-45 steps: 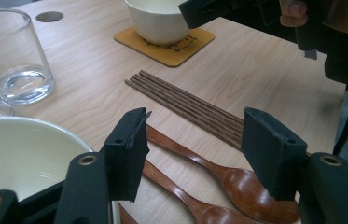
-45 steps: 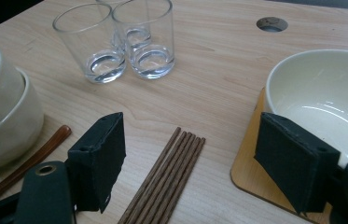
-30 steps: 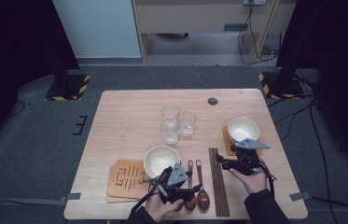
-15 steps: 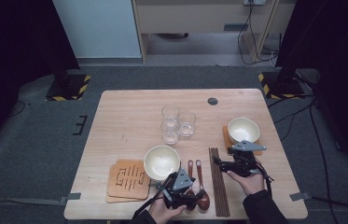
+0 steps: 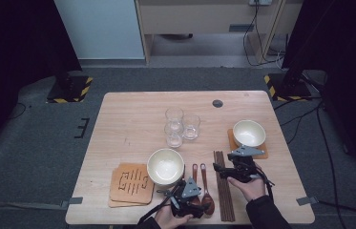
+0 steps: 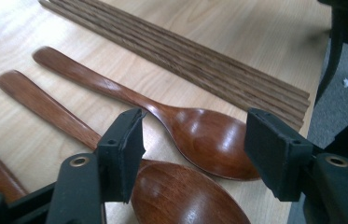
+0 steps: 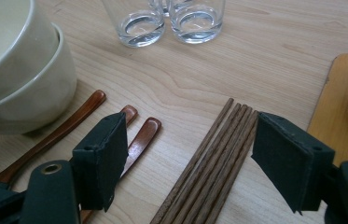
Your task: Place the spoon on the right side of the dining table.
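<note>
Beside three wooden spoons (image 7: 134,140), three glasses (image 5: 181,126) and three bowls (image 5: 165,167), both grippers gape empty.

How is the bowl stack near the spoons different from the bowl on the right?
The bowl stack is two cream bowls nested, standing on the bare table beside the mats; the right bowl is single, looks smaller, and sits on its own wooden mat. Both are cream, upright and empty.

Spoons (image 6: 199,140): glossy reddish-brown. Chopsticks (image 7: 213,163): dark brown, grained. Bowls (image 5: 165,165): cream. Counter (image 5: 128,119): pale wood grain. Coasters (image 5: 130,183): orange-tan, line pattern. Glasses (image 5: 181,125): clear.
</note>
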`<action>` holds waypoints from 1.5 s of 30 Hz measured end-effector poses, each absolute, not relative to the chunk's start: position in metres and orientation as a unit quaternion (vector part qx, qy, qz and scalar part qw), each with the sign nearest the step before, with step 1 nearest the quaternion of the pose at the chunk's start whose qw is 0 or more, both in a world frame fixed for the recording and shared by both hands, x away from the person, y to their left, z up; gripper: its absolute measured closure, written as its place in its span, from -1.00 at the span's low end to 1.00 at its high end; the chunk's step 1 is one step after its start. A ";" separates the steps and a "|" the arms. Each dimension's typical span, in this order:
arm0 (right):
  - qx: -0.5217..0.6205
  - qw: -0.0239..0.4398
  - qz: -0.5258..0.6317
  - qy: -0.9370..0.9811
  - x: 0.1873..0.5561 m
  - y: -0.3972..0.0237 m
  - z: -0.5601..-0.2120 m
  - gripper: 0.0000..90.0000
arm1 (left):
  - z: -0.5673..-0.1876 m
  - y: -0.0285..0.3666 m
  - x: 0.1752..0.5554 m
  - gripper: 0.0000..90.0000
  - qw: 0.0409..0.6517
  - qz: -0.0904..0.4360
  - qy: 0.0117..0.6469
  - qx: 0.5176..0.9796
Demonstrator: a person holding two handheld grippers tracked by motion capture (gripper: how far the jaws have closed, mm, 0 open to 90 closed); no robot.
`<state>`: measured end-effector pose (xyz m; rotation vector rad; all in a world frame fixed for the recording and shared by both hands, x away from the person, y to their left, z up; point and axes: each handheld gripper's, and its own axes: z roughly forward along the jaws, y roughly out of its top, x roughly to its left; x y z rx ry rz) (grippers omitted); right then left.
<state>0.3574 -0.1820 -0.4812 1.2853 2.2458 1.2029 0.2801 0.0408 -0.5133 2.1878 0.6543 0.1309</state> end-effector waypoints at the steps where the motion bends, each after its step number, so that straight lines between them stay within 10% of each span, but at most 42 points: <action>1: 0.446 0.143 0.416 0.780 0.357 -0.181 -0.482 -0.41 | -0.514 0.040 0.280 -0.21 0.413 0.051 0.260 0.871; 45: 0.420 0.056 0.403 0.812 0.360 -0.144 -0.511 -0.27 | -0.531 0.029 0.277 -0.28 0.403 0.072 0.216 0.887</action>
